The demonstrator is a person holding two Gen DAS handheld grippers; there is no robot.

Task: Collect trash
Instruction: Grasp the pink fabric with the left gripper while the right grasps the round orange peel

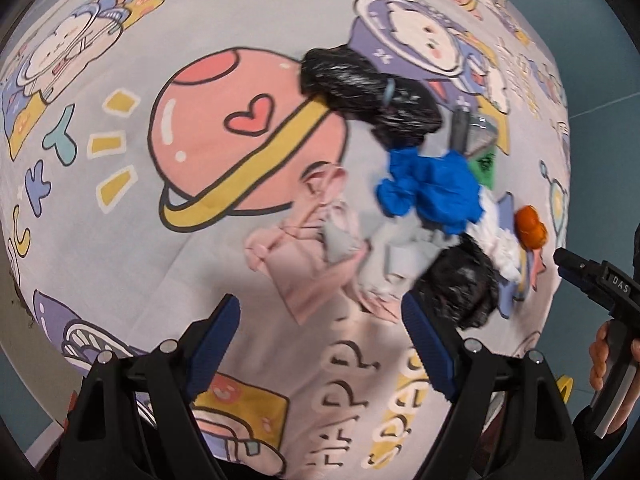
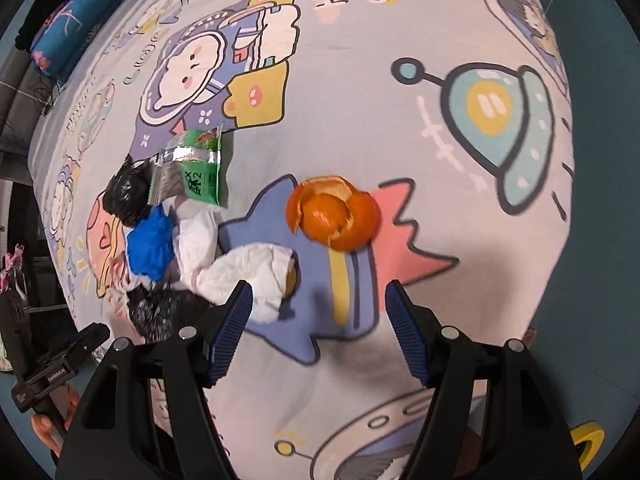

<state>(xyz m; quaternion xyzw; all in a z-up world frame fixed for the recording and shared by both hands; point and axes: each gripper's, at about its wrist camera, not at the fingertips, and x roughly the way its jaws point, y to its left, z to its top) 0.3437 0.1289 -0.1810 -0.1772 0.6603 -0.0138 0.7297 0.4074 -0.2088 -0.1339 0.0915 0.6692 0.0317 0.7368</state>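
A: What are the two grippers doing?

B: The left gripper has its blue fingers wide apart with nothing between them. It hangs over the bed sheet, pointing down. The right gripper has its fingers apart too, and they are empty.

A: What is close to them?

B: Just past the left gripper lies a crumpled pink paper. A black plastic wad sits by its right finger. One finger of the right gripper is at the edge of a white tissue. An orange peel lies a bit farther out, in line with the gap.

A: And the rest of the trash?

B: It is piled together on the sheet. There is a blue crumpled glove, a green snack wrapper, and another black bag at the far side.

A: Anything else?

B: A hand holds the right gripper's handle at the edge of the left view.
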